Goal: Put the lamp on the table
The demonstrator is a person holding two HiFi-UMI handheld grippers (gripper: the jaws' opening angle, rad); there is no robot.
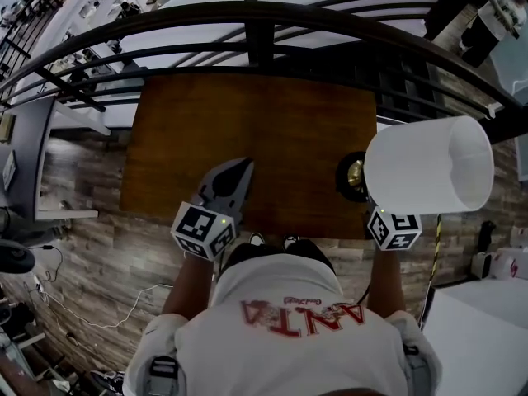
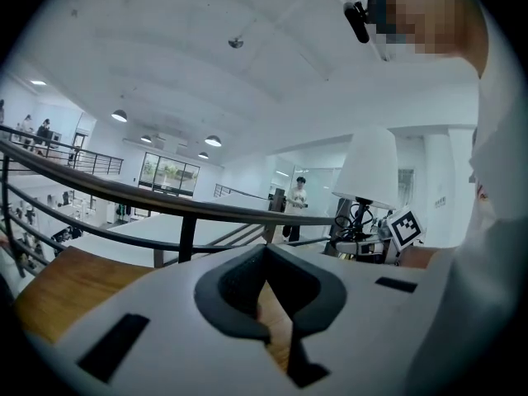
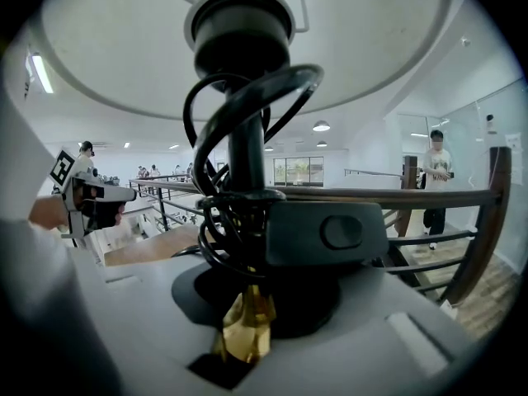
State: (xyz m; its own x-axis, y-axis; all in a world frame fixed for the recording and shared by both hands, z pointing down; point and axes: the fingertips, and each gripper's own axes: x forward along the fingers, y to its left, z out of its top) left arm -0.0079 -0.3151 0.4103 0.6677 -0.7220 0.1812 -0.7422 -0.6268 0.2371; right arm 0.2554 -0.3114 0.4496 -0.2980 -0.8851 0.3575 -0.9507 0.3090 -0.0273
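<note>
Right gripper (image 3: 245, 337) is clamped on the brass stem (image 3: 247, 320) low on the lamp (image 1: 429, 165), just above its dark base. The lamp stands at the table's (image 1: 272, 114) right edge, toward the near right corner. Its base shows over the wood, while its white shade reaches out past that edge. Whether the base already rests on the wood cannot be told from above. Left gripper (image 1: 241, 172) has its jaws together with nothing between them. It sits over the near edge, left of the middle and well apart from the lamp.

To do this step well, the base should come inward from the right edge, so that all of it sits on wood. The stem should be upright and the base lowered flat, and the grip should not loosen before the weight is down. A black cable (image 3: 239, 114) is looped round the stem beside its switch (image 3: 326, 233). It lies close to the jaws and could snag as they open, so the gripper is best backed straight out.

The table's middle and left side are bare, which leaves plenty of room. A railing (image 1: 256, 15) runs just beyond the far edge, so the tall shade is better kept short of it.
</note>
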